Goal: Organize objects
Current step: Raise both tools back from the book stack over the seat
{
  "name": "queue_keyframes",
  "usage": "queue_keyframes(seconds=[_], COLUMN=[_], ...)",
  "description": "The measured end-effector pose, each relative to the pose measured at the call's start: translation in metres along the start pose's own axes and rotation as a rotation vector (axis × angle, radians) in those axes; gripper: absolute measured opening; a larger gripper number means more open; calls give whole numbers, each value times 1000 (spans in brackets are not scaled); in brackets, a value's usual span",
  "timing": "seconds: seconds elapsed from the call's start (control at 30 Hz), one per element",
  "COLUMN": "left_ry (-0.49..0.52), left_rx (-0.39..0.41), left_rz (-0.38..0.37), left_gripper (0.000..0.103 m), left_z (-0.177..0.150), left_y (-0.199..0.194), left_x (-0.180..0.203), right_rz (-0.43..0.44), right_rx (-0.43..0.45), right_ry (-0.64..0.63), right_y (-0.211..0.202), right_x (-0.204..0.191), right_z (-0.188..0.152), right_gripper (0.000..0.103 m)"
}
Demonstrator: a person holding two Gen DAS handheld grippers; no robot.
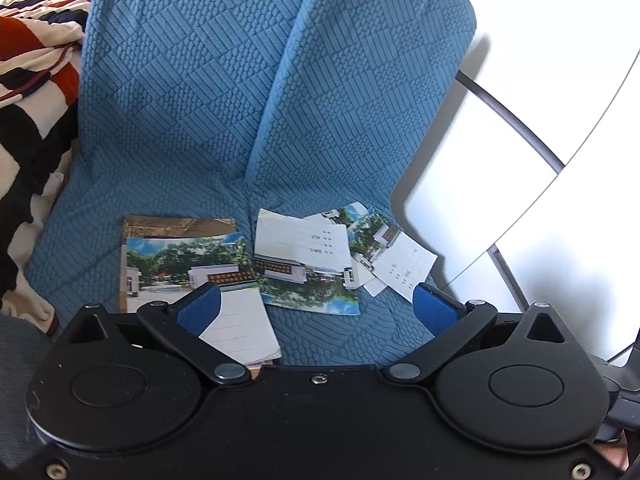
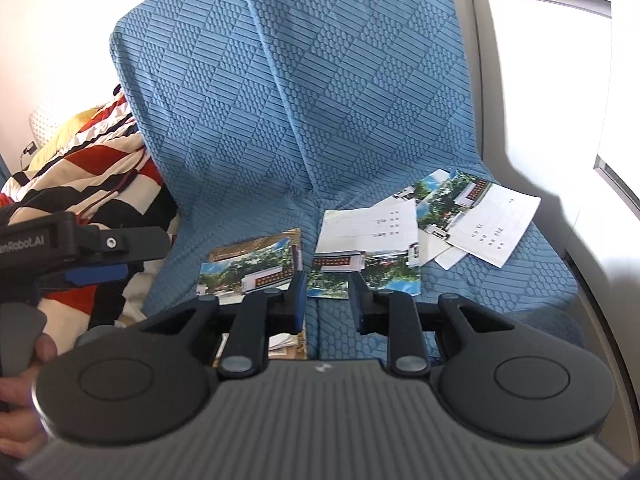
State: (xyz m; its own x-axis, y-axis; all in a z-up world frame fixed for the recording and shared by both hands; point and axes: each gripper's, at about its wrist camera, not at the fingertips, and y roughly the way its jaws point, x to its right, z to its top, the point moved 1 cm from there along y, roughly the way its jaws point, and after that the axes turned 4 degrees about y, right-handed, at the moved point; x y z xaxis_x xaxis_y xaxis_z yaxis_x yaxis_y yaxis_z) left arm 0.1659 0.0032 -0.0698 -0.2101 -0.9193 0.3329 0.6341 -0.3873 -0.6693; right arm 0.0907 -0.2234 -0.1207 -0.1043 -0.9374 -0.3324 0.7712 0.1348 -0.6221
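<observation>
Photo cards lie on a blue textured seat cushion (image 1: 340,336). A neat stack (image 1: 184,264) with a scenic picture on top sits at the left, and a white-backed card (image 1: 244,328) leans off its near edge. To the right, loose cards (image 1: 308,264) lie scattered, some face down. My left gripper (image 1: 320,306) hovers over the near edge of both groups, jaws wide open and empty. In the right wrist view, my right gripper (image 2: 329,300) hangs between the stack (image 2: 252,268) and the scattered cards (image 2: 368,248). Its jaws stand a narrow gap apart with nothing in them.
The blue cushion's backrest (image 1: 240,80) rises behind the cards. A red, black and white striped blanket (image 2: 80,168) is bunched at the left. White panels with a grey frame (image 1: 520,200) close off the right. A hand (image 2: 20,392) holds the left gripper (image 2: 120,264) at the left edge.
</observation>
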Motion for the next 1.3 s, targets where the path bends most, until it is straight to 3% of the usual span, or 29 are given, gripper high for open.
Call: queue_keyframes(seconds=[0.2,0.3,0.57,0.63,0.67,0.7,1.3], left_ry=[-19,1,13,17,20,22,6], left_rx=[-2,-12,-25,-28,-28,-28,-87], left_rz=[-33,-46,-53,-47,-42,-38,19], left_gripper=[102,102,102,102,102,102,102], left_z=[2,1,-4,-6,-7,-9,-34], left_y=[9,16,28,32,36,39,113], left_x=[14,24,40,42,43,43,32], right_rz=[-27,-45,-63,-63,-64,-63,-62], right_rx=[-3,4,9,2,4,7,1], right_ry=[18,34,42,45,51,59,135], right_y=[-2,-4,-9,-8,-7,-7,47], right_x=[17,26,46,51,54,57,104], right_z=[-1,0,-3,-4,-4,-5,-30], right_gripper=[28,45,46,63,78,83,81])
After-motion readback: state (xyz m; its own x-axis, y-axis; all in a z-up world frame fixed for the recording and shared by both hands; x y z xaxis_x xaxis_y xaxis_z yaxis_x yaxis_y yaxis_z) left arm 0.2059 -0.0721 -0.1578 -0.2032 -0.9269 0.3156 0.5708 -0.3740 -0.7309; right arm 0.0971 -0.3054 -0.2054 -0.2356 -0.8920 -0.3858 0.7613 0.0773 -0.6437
